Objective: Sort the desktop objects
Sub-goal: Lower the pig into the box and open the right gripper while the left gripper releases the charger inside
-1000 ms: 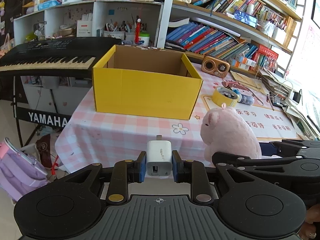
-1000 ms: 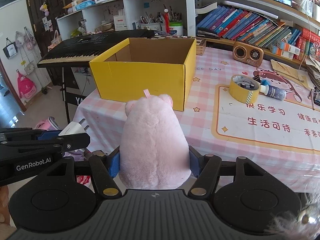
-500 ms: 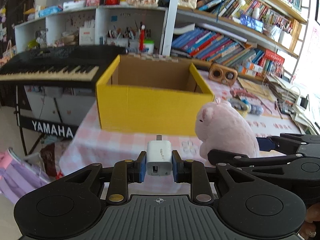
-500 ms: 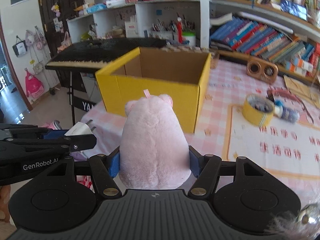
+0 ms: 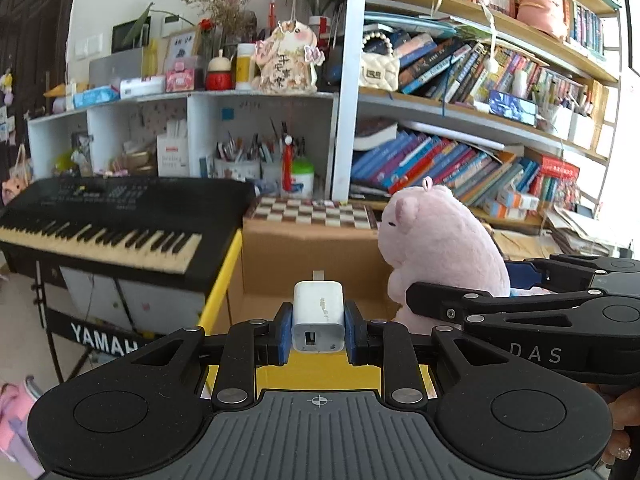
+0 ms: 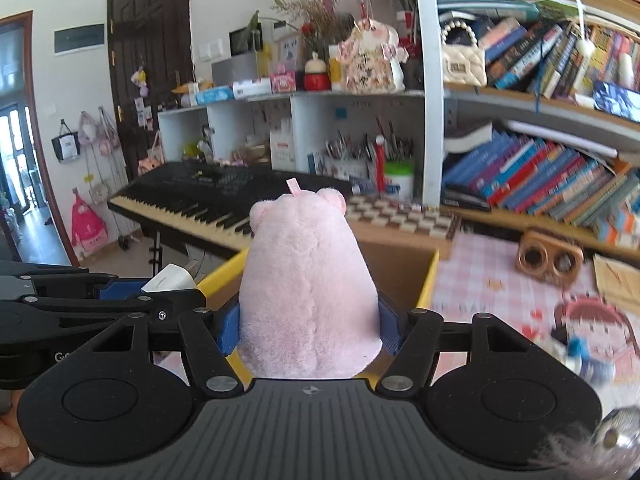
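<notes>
Both clamped: left gripper (image 5: pixel 318 334) w/ charger (image 5: pixel 319 316), right gripper (image 6: pixel 309 330) w/ plush pig (image 6: pixel 308 292), over box (image 5: pixel 312 264).

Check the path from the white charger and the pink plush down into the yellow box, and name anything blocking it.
Nothing visible blocks it. The white charger in the left gripper and the pink plush in the right gripper are over the yellow box, whose top is open.

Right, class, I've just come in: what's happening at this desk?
A person is sorting desk items with two hand-held grippers. The left hand-held gripper is clamped on a white charger, and the right hand-held gripper is clamped on a pink plush pig. Both are held over the near edge of the open yellow box; neither item is in it yet.
</notes>
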The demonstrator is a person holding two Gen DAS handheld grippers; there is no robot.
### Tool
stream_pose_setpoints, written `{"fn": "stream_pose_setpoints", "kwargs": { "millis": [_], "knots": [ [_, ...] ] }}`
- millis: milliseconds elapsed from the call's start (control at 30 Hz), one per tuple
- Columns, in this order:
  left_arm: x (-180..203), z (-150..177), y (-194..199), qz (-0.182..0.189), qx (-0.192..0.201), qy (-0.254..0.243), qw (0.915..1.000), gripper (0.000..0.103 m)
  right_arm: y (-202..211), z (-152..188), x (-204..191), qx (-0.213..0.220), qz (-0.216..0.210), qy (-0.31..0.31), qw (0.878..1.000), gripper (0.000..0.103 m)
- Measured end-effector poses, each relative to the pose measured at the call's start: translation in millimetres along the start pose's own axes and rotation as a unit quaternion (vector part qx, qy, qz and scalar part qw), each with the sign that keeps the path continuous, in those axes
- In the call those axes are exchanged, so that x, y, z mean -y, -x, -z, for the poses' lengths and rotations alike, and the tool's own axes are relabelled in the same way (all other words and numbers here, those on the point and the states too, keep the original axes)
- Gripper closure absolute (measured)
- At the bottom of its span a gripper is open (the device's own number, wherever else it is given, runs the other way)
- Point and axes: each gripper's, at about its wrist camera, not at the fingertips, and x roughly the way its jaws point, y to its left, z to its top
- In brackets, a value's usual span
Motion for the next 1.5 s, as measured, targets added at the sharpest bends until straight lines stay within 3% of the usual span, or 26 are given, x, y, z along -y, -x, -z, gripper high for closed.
{"fn": "stream_pose_setpoints", "kwargs": {
  "millis": [200,467,633,800,967,1200,1500],
  "knots": [
    [-5.8,-23.4,-41.4,-0.022,-0.009,0.002,0.9997,0.079,-40.3,-24.5,23.0,-0.021,-0.023,0.003,0.999,0.040],
    [-14.8,-22.8,-110.9,-0.058,-0.083,0.000,0.9949,0.079,-126.8,-27.6,41.1,-0.114,-0.043,0.085,0.989,0.040],
    [-14.1,-12.4,-139.3,-0.075,-0.123,-0.004,0.9896,0.079,-175.1,-20.3,42.5,-0.183,-0.060,0.152,0.969,0.040],
    [-10.5,-4.4,-157.2,-0.083,-0.159,-0.016,0.9837,0.079,-204.9,-13.2,37.6,-0.241,-0.092,0.232,0.938,0.040],
    [-10.6,1.8,-171.8,-0.078,-0.191,-0.012,0.9784,0.079,-224.5,-4.2,32.9,-0.285,-0.108,0.274,0.912,0.040],
    [-9.7,6.5,-183.2,-0.079,-0.216,-0.006,0.9731,0.079,-243.4,6.2,37.1,-0.324,-0.115,0.289,0.894,0.040],
    [-8.1,6.2,-188.5,-0.075,-0.224,-0.005,0.9717,0.076,-248.7,10.6,27.8,-0.338,-0.126,0.329,0.873,0.036]
  ]
}}
